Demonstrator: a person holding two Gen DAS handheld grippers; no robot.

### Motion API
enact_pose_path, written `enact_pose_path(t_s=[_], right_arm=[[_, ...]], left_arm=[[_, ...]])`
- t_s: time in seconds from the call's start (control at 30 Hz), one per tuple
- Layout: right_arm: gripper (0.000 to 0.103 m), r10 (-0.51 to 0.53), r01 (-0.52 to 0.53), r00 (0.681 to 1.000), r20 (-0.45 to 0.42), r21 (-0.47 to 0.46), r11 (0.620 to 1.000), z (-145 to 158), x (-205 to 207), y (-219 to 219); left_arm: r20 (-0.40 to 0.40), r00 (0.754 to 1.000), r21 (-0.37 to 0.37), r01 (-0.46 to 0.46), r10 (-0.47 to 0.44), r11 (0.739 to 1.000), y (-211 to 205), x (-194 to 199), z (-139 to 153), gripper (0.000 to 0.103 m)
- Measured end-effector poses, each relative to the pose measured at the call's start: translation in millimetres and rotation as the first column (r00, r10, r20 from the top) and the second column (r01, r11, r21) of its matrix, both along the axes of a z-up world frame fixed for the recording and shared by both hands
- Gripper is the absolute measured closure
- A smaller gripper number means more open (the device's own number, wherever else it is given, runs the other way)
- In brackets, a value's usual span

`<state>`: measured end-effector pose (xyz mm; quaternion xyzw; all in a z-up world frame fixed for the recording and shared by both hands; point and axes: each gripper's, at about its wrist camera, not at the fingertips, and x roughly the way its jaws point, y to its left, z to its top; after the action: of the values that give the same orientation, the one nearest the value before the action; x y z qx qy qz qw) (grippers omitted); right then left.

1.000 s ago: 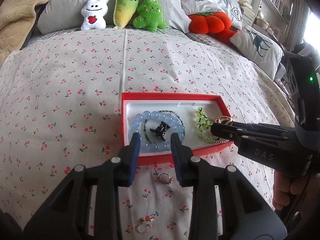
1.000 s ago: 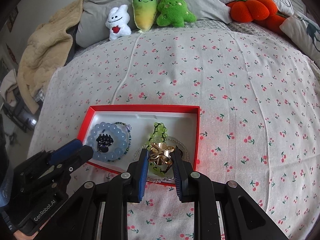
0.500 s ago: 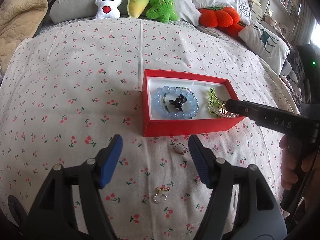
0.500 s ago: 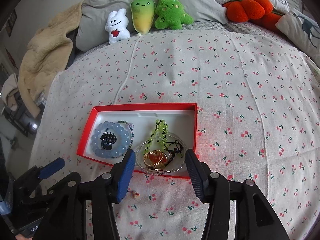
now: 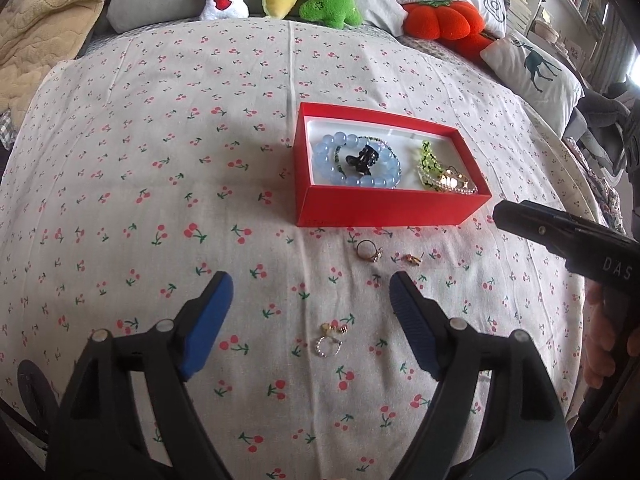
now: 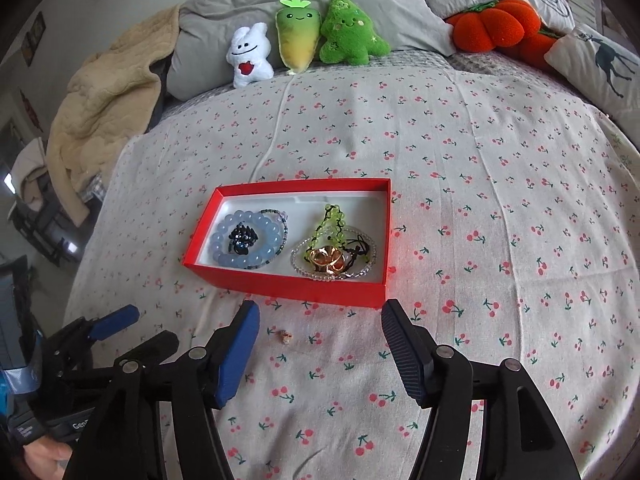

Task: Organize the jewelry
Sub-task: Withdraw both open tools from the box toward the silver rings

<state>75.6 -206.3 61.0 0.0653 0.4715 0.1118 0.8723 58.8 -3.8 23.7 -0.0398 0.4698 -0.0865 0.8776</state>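
Note:
A red box (image 5: pixel 380 208) (image 6: pixel 280 282) with a white lining lies on the cherry-print bedspread. In it lie a blue bead bracelet (image 5: pixel 352 160) (image 6: pixel 244 240) around a black piece, a green bead strand (image 6: pixel 332 220) and a gold clip (image 6: pixel 328 258). On the sheet in front of the box lie a gold ring (image 5: pixel 369 250), a small gold earring (image 5: pixel 412 259) (image 6: pixel 285 336) and a pearl hoop earring (image 5: pixel 329 342). My left gripper (image 5: pixel 310 304) hovers over the hoop earring, jaws opening, nothing between them. My right gripper (image 6: pixel 318 334) is before the box, jaws opening, empty.
Three plush toys (image 6: pixel 304 40) lean on a grey pillow at the bed's head. An orange pumpkin cushion (image 5: pixel 440 20) and a deer-print pillow (image 5: pixel 532 68) lie at the right. A beige blanket (image 6: pixel 100 112) drapes the far left corner.
Both grippers have opened and drawn back from the box. The right one let go of the gold clip, which now lies in the box. The black piece stays inside the blue bracelet.

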Motion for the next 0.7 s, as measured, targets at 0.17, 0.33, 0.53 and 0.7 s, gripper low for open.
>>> enact_pose_path(t_s=[0.17, 0.33, 0.53, 0.7], right_arm=[[0.032, -0.006, 0.006, 1.000, -0.011, -0.022, 1.000, -4.0, -12.2, -3.5], [0.030, -0.006, 0.005, 1.000, -0.024, -0.047, 0.999, -12.3, -23.2, -3.6], [0.030, 0.023, -0.028, 0.998, -0.061, -0.077, 0.997, -28.6, -36.4, 1.5], [0.029, 0.053, -0.062, 0.995, -0.083, -0.102, 0.993, -41.7, -48.1, 6.0]], left_arm=[[-0.010, 1.000, 0.027, 0.013, -0.013, 1.000, -1.6, -8.9, -4.4, 0.021], [-0.023, 0.999, 0.047, 0.035, -0.034, 0.998, -1.0, -17.2, -11.3, 0.021], [-0.055, 0.998, 0.066, 0.047, -0.044, 0.997, 3.4, -24.9, -23.4, 0.021], [-0.071, 0.996, 0.085, 0.061, -0.055, 0.995, 6.9, -32.1, -31.4, 0.021]])
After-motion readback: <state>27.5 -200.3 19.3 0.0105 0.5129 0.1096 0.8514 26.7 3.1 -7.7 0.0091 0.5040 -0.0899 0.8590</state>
